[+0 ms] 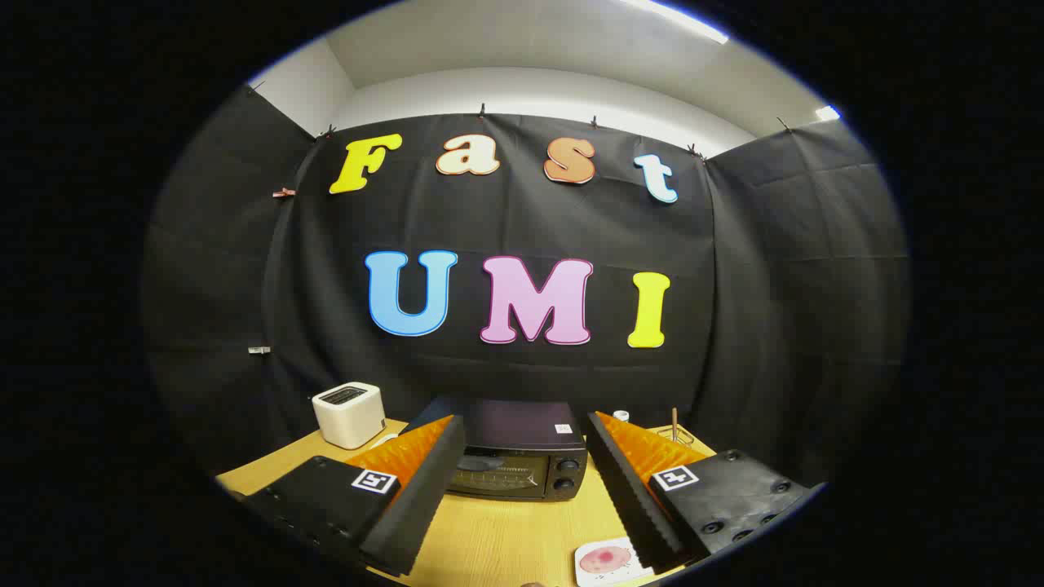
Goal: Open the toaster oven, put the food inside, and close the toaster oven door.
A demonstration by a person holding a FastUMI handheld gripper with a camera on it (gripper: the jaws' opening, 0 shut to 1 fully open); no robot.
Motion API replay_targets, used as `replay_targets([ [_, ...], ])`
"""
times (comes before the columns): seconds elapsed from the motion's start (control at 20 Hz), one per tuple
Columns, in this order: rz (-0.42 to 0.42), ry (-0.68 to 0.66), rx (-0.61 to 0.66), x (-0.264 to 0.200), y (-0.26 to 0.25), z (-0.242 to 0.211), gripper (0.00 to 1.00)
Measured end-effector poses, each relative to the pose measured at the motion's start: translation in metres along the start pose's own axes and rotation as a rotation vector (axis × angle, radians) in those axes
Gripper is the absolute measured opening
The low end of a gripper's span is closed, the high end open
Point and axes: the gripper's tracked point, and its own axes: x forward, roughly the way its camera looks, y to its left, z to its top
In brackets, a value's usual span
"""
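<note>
A black toaster oven [517, 458] stands on the wooden table [489, 538], its glass door shut and two knobs on its right side. It sits ahead of my gripper [522, 432], whose two black-and-orange fingers [424, 473] are spread wide with nothing between them; the oven shows through the gap. A white plate with a pinkish piece of food [605, 561] lies on the table close to the inner side of my right finger, partly hidden by it.
A white pop-up toaster [349, 414] stands at the back left of the table. A small white-capped item [621, 416] and a thin upright stick [674, 424] sit behind my right finger. Black cloth walls enclose the table.
</note>
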Motion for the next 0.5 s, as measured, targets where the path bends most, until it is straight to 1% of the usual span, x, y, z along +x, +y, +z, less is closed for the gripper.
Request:
replay_targets([
  [0.5,0.049,0.000,-0.044,-0.008,0.021,0.002,0.98],
])
